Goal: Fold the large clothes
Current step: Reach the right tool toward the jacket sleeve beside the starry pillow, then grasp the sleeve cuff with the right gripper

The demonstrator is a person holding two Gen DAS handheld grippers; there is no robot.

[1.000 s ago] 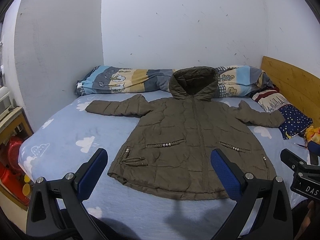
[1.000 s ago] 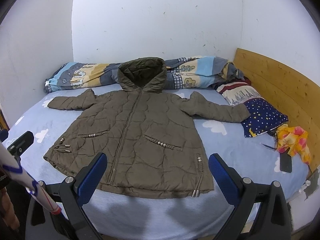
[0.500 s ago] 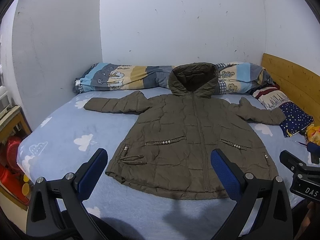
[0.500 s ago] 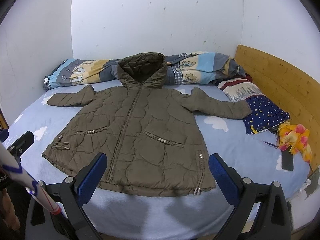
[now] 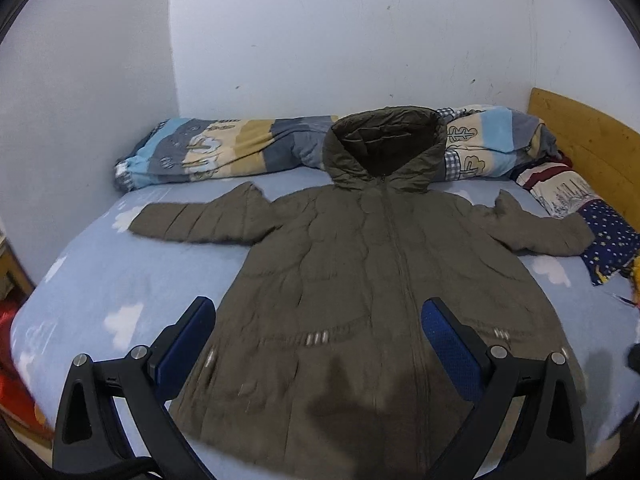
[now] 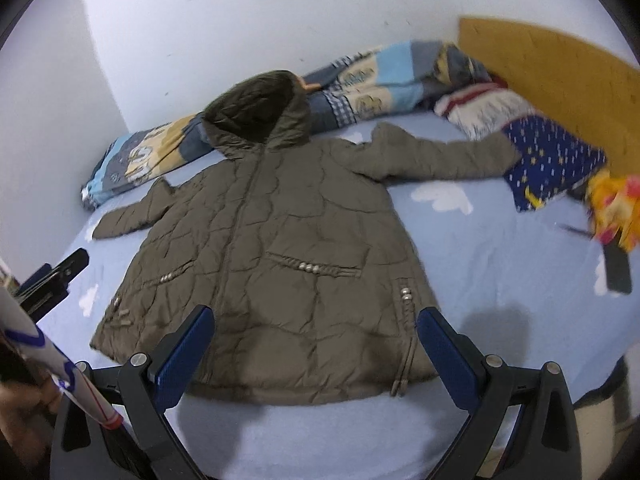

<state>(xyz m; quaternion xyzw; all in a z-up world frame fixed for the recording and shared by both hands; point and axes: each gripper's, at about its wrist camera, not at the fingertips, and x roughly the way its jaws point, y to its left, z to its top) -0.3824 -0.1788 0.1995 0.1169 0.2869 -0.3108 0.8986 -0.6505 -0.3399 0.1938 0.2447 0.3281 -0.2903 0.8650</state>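
**Coat spread flat on bed, both grippers empty above its hem**

Olive quilted hooded coat [image 5: 360,264] lies front-up on the bed [image 5: 104,280], which has a pale blue sheet with white clouds. Zip closed, both sleeves stretched out to the sides, hood [image 5: 384,148] resting against a rolled patterned duvet [image 5: 224,152] along the white wall. The coat's right-hand sleeve end reaches a navy star-print pillow [image 6: 556,160] (touching or just overlapping; hard to say).

Left gripper [image 5: 320,344]: jaws spread wide, nothing between the blue pads [image 5: 184,344]. It hangs over the lower left half of the coat, near the pocket trim; contact with the fabric cannot be judged.

Right gripper [image 6: 316,348]: jaws likewise spread wide, empty, positioned over the hem on the coat's right side by the studded side slit.

Other items: wooden headboard [image 6: 560,64] at right; a striped pillow [image 6: 480,108] beside the star one; orange-yellow cloth [image 6: 616,208] and a dark flat object [image 6: 618,268] on the sheet near the right edge. The right wrist view is motion-blurred.
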